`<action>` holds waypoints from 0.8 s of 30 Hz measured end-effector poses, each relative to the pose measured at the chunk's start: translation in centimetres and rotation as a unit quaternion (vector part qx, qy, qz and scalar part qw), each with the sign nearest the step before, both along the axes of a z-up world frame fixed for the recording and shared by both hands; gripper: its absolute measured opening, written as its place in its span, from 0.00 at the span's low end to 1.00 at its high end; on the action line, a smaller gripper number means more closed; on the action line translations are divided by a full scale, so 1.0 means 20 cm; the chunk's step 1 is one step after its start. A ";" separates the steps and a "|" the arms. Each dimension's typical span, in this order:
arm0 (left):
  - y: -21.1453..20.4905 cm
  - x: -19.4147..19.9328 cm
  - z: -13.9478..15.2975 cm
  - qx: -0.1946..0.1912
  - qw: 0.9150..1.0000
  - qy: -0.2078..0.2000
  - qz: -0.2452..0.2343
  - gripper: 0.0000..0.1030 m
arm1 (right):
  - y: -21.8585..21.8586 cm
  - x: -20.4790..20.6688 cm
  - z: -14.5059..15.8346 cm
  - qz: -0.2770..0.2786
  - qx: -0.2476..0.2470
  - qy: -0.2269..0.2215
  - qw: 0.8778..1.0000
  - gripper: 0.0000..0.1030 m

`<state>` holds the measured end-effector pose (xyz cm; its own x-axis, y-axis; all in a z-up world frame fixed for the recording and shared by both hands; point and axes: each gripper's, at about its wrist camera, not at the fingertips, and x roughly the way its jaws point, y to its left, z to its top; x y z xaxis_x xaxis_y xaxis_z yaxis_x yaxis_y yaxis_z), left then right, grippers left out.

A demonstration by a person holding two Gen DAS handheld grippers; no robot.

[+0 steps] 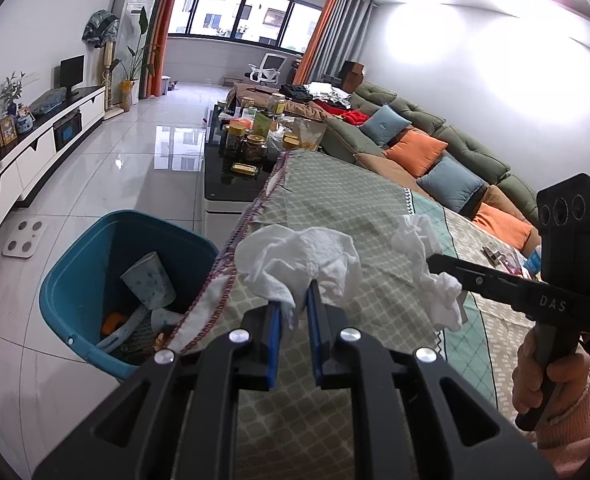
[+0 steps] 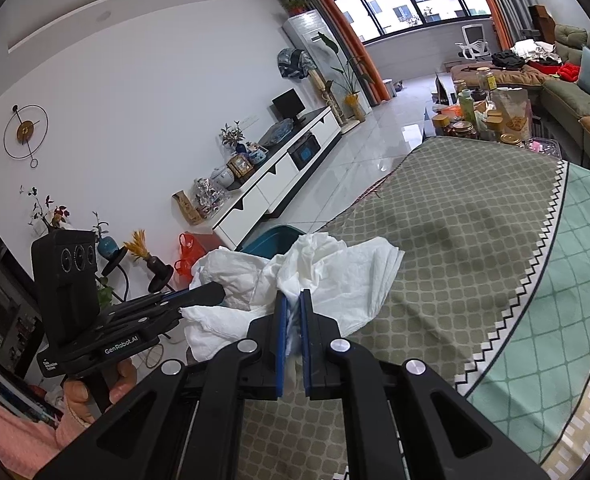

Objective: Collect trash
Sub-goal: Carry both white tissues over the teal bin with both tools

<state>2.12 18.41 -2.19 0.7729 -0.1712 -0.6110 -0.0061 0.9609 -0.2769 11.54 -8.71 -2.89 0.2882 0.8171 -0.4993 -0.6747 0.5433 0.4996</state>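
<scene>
Living room, glossy tiled floor, long green sofa (image 1: 435, 120) along the wall; work surface is a table under a patterned green cloth (image 1: 335, 208).

Left wrist view: left gripper (image 1: 301, 298) has its blue pads pressed together on a crumpled white tissue (image 1: 303, 258), which is held just above the cloth near the table's left edge. Blue bin (image 1: 79, 264) stands on the floor just beside that edge, below and left of the tissue; a paper cup (image 1: 149, 280) and other scraps lie inside it. Right gripper (image 1: 435, 262) enters from the right, its fingers closed on a second white tissue wad (image 1: 431, 264) over the cloth. A hand (image 1: 543, 376) in a pink sleeve grips its handle.

Right wrist view: right gripper (image 2: 293, 300) pinches its tissue wad (image 2: 335, 268) between the blue pads, above the cloth (image 2: 455, 220). Left gripper (image 2: 215, 294) comes in from the left, its tissue (image 2: 227, 280) bunched at the fingertips, touching or overlapping the right one in this view; cannot tell which. Bin rim (image 2: 271, 238) shows just behind the tissues. White TV cabinet (image 2: 279, 176) runs along the far wall.
</scene>
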 end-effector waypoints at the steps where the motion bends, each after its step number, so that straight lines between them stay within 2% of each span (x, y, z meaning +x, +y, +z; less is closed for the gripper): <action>1: 0.00 0.00 0.00 0.001 1.000 0.001 0.003 0.13 | 0.01 0.00 0.00 0.002 -0.001 0.000 1.000 0.07; 24: 0.14 -0.05 0.01 0.008 0.999 0.001 0.044 0.13 | 0.19 -0.01 0.01 0.036 -0.010 -0.005 0.999 0.07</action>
<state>1.13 21.26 -1.98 0.7837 -0.0933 -0.6140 -0.0912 0.9606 -0.2624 11.37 -4.91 -2.72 0.2330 0.8258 -0.5136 -0.7172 0.5026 0.4827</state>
